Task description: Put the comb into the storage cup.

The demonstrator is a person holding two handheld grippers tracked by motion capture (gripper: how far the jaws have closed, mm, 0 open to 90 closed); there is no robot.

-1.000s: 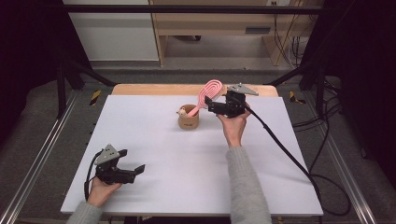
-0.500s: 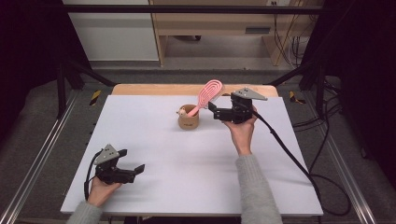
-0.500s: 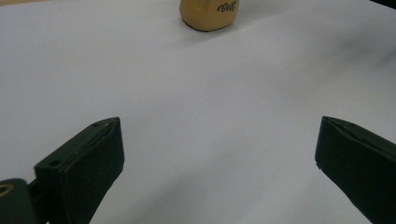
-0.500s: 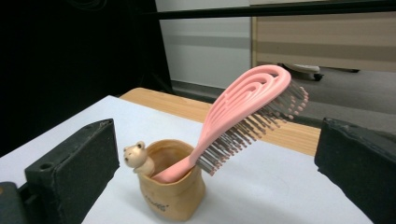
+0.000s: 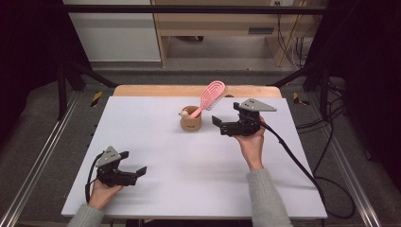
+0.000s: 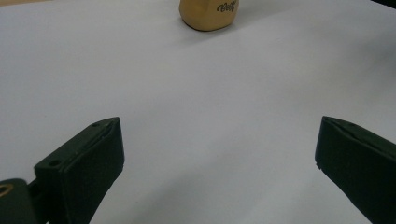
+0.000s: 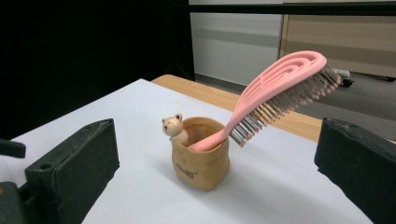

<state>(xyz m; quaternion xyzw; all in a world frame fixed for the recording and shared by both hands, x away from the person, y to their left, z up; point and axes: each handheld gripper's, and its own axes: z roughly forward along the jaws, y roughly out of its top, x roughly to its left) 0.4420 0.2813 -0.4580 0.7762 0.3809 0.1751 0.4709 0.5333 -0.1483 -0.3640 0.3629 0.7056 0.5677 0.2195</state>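
Note:
A tan cup [image 5: 191,121] with a small bear figure [image 7: 173,128] on its rim stands at the table's far middle. A pink hairbrush [image 5: 211,96] leans in it, handle down, head up to the right. My right gripper [image 5: 217,126] hovers open just right of the cup, jaws wide, nothing between them; in the right gripper view the cup [image 7: 201,158] and brush [image 7: 280,86] sit ahead of the jaws. My left gripper [image 5: 134,170] rests open near the front left of the table, far from the cup [image 6: 208,13].
The white table top [image 5: 156,156] has a wooden strip [image 5: 156,90] along its far edge. Black frame rails [image 5: 42,156] run along both sides. A cable [image 5: 293,156] trails from the right gripper over the table's right side.
My right gripper has drawn back to the right, away from the brush, and now stands apart from it. The brush stays leaning in the cup. The left gripper has not moved.

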